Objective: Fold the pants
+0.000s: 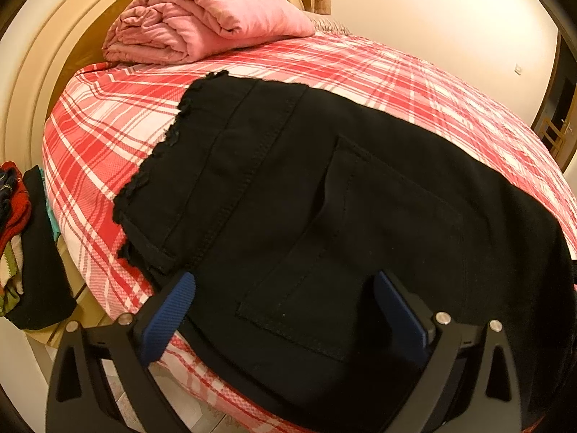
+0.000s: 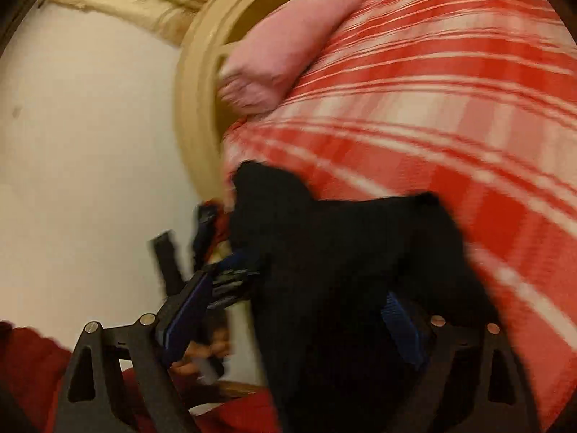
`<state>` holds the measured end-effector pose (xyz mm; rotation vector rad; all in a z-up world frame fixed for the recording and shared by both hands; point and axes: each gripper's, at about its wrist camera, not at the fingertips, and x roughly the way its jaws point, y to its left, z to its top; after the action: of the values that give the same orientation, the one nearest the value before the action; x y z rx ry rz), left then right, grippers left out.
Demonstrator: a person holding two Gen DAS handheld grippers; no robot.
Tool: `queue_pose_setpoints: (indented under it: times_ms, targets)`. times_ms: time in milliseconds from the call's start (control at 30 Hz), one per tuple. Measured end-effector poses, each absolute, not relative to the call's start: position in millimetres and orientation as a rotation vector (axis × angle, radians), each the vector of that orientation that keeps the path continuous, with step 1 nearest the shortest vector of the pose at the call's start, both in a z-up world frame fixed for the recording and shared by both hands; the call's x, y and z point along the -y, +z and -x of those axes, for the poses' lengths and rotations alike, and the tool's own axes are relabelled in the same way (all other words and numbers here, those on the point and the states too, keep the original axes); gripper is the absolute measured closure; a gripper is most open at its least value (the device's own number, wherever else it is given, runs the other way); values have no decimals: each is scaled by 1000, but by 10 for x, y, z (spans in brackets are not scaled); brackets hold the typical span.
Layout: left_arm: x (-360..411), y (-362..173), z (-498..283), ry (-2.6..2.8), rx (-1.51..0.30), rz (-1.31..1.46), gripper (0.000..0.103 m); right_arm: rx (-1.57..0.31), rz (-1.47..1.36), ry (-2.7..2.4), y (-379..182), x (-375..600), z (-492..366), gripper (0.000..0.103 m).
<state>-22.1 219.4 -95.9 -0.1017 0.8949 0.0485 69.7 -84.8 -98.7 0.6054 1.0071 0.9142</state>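
Observation:
Black pants lie folded on a red and white plaid bed, with a back pocket facing up and a frayed hem at the left. My left gripper stands open over their near edge, one blue pad on each side of the cloth. The right wrist view is blurred. There my right gripper is open wide, with a bunched part of the black pants between its fingers; no pad visibly presses on it. The left gripper also shows there, at the left of the cloth.
A folded pink blanket lies at the head of the bed against a cream headboard. A pile of clothes sits beside the bed on the left. A hand and a red sleeve show low in the right wrist view.

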Motion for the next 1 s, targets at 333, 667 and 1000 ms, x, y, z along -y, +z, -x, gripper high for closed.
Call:
queue_pose_setpoints:
  times_ms: [333,667,1000]
  targets:
    - [-2206,-971,233,35,-888,103,0,-981,-588,800,-965,858,-1142,15]
    - [-2207,-978,227,8,-892,77,0,-872,-676,368,-775,2102,-1001,31]
    - [-2195,-959,200,19,-904,86,0,-914,-488,-485,-491,3841,159,31]
